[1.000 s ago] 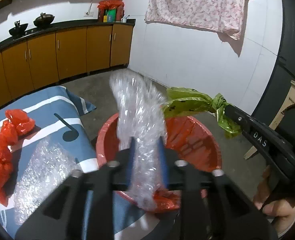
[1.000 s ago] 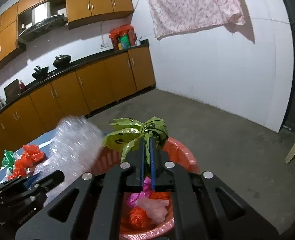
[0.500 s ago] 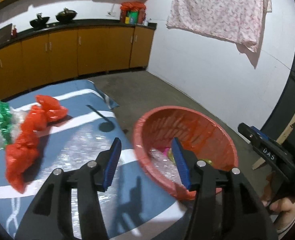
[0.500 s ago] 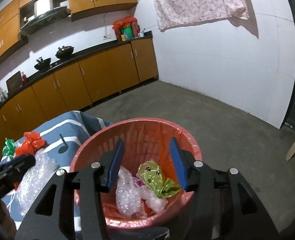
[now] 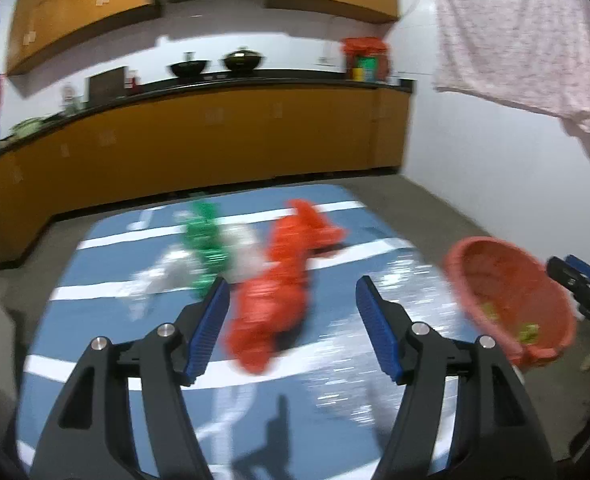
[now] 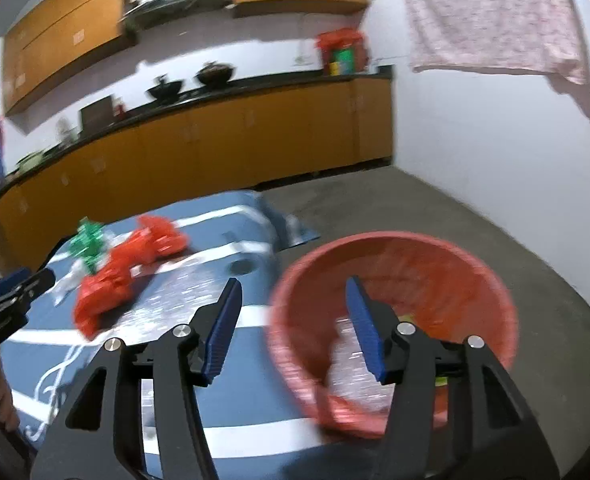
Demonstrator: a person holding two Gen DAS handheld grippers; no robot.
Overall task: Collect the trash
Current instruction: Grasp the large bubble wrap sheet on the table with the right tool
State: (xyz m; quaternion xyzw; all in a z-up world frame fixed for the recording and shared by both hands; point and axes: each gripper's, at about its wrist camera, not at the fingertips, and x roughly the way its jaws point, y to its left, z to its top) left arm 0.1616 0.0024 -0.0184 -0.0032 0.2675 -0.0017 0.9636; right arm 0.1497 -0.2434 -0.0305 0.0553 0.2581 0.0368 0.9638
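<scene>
My left gripper [image 5: 293,304] hangs above the blue striped cloth [image 5: 107,344], jaws opening, nothing held between them. Beyond its fingertips lies a crumpled red plastic bag [image 5: 283,284], with a green wrapper [image 5: 205,240] and a whitish plastic scrap [image 5: 167,274] to its left and clear bubble wrap [image 5: 407,304] to its right. My right gripper [image 6: 293,302] is also opening and empty, straddling the near rim of the red basket [image 6: 491,280], which holds bubble wrap [image 6: 355,376] and other scraps. The red bag [image 6: 123,268] and the green wrapper [image 6: 89,242] show on the cloth [image 6: 255,412] at left.
Orange kitchen cabinets [image 5: 215,136] under a dark counter with pots run along the back. A floral cloth [image 5: 523,36] hangs on the white wall at right. Bare concrete floor [image 6: 435,208] surrounds the cloth. The red basket [image 5: 507,300] stands at the cloth's right edge.
Both grippers let go of their loads, bubble wrap and a green bag, into the red basket and opened. The left swung left toward the trash on the cloth; the right also turned left.
</scene>
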